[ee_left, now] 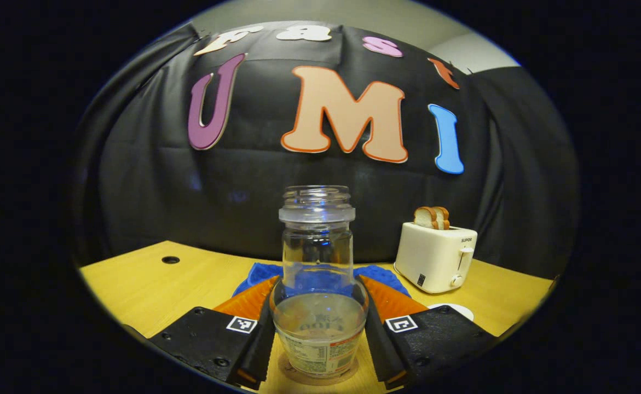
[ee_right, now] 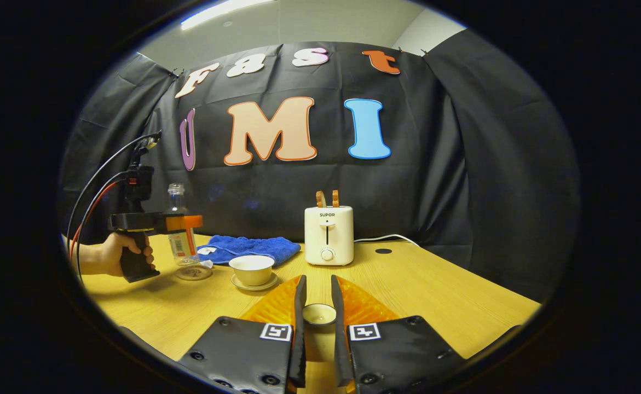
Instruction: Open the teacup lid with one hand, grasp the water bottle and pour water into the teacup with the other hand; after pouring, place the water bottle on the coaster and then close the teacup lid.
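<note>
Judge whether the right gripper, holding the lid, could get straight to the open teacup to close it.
Probably yes. The right gripper holds the lid between its fingers, and the teacup stands open on its saucer, ahead and a little to the left, with bare table between. The bottle and left gripper stand off to the side.

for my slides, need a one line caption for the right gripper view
Right gripper holds the teacup lid while the left gripper sets the water bottle on the coaster beside the open teacup.

Water bottle [ee_left: 318, 284] stands on coaster [ee_left: 317, 376], between left gripper [ee_left: 318, 334] fingers; towel [ee_left: 377, 275] behind. Teacup [ee_right: 251, 270] on saucer [ee_right: 254, 284] ahead-left of right gripper [ee_right: 318, 314]; toaster [ee_right: 328, 235] beyond.
</note>
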Demonstrator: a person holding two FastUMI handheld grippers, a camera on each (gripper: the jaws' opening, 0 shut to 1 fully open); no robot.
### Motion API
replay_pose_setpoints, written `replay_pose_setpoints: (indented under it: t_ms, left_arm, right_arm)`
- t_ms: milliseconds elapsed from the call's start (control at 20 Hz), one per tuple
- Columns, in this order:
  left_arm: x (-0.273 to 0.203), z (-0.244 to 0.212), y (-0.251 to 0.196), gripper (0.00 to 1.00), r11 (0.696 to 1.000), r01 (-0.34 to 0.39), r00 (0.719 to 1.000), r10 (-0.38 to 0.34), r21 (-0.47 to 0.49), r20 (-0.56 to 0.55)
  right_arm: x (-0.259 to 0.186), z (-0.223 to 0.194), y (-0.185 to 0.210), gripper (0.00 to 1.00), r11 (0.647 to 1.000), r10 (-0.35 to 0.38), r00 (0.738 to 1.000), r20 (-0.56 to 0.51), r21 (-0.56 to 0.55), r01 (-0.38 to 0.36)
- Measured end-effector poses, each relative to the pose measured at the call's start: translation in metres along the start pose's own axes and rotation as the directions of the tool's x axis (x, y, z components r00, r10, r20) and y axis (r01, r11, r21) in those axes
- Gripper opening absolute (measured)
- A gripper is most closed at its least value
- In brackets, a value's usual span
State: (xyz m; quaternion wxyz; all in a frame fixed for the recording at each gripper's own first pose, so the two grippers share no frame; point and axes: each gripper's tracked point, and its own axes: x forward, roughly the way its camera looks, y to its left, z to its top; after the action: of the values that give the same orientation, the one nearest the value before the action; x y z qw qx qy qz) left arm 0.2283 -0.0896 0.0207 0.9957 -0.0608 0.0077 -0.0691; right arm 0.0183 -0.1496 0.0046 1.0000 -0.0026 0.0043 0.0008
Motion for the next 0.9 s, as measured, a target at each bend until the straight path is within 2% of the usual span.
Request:
replay_pose_setpoints:
  t_ms: [200,350,600,750,900]
  left_arm:
    - [-0.002,-0.002,-0.001,0.70,0.999,0.034,0.999,-0.034,-0.041,-0.003]
    - [0.000,-0.007,0.002,0.70,1.000,0.017,1.000,-0.017,0.006,-0.018]
    - [-0.002,-0.017,-0.006,0.70,0.996,0.034,0.999,-0.031,0.086,-0.029]
    - [-0.003,-0.017,-0.013,0.70,0.990,0.043,0.999,-0.043,0.135,0.003]
    - [0.000,-0.015,-0.016,0.69,0.990,0.042,0.999,-0.047,0.135,0.028]
  right_arm:
    - [-0.001,0.001,-0.001,0.24,1.000,-0.001,1.000,0.001,0.000,0.001]
    - [0.000,0.000,0.000,0.24,1.000,-0.002,1.000,0.001,0.000,0.002]
    - [-0.001,0.000,0.000,0.24,1.000,-0.001,1.000,0.001,0.000,0.001]
    - [0.000,0.000,0.000,0.24,1.000,-0.001,1.000,0.001,0.000,0.001]
    - [-0.001,0.000,-0.001,0.24,1.000,-0.003,1.000,0.002,0.000,0.003]
